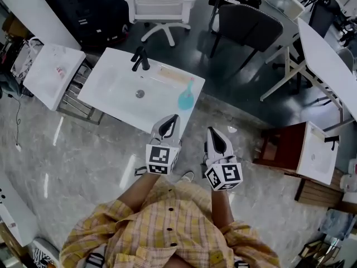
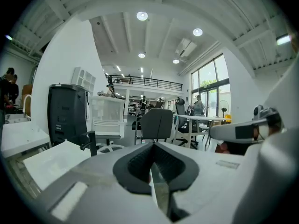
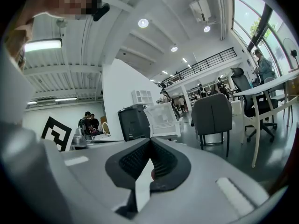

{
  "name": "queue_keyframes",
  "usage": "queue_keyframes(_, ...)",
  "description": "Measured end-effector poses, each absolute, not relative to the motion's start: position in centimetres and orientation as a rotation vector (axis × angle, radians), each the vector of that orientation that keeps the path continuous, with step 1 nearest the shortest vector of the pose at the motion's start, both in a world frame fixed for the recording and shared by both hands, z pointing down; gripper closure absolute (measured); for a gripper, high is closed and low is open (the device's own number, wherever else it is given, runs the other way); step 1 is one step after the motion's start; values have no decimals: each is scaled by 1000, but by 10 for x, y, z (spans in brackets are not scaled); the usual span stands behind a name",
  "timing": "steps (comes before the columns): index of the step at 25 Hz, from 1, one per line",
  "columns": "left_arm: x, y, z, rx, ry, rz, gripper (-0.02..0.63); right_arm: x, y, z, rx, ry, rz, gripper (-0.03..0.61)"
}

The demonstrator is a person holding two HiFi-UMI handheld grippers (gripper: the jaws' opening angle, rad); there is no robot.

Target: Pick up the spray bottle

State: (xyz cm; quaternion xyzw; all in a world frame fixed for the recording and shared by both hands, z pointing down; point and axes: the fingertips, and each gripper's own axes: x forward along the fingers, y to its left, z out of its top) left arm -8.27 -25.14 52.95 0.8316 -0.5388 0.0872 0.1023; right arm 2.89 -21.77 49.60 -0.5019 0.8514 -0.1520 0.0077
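Jaws together and empty, the left gripper [image 1: 172, 121] and right gripper [image 1: 213, 134] are hovering at six o'clock of the translucent blue spray bottle [image 1: 186, 96] on a glossy white basin [image 1: 114, 91].

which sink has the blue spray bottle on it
The large middle sink: the spray bottle stands near its right edge. The left sink and the wood-mounted right sink show none.

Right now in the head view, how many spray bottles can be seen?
1. The blue spray bottle sits on the white washbasin, near its right edge, ahead of the left gripper. Others may be hidden.
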Motion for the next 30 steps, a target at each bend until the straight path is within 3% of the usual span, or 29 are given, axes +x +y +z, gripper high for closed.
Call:
queue_keyframes(19,-53,-325,583,2460,-1430,402,483,30,-242,524,-1661,2623,-541,580)
queue_keyframes(30,-46,-367,601,2415,-1437,416,456,32,-248,533,-1684,2631,-556,580)
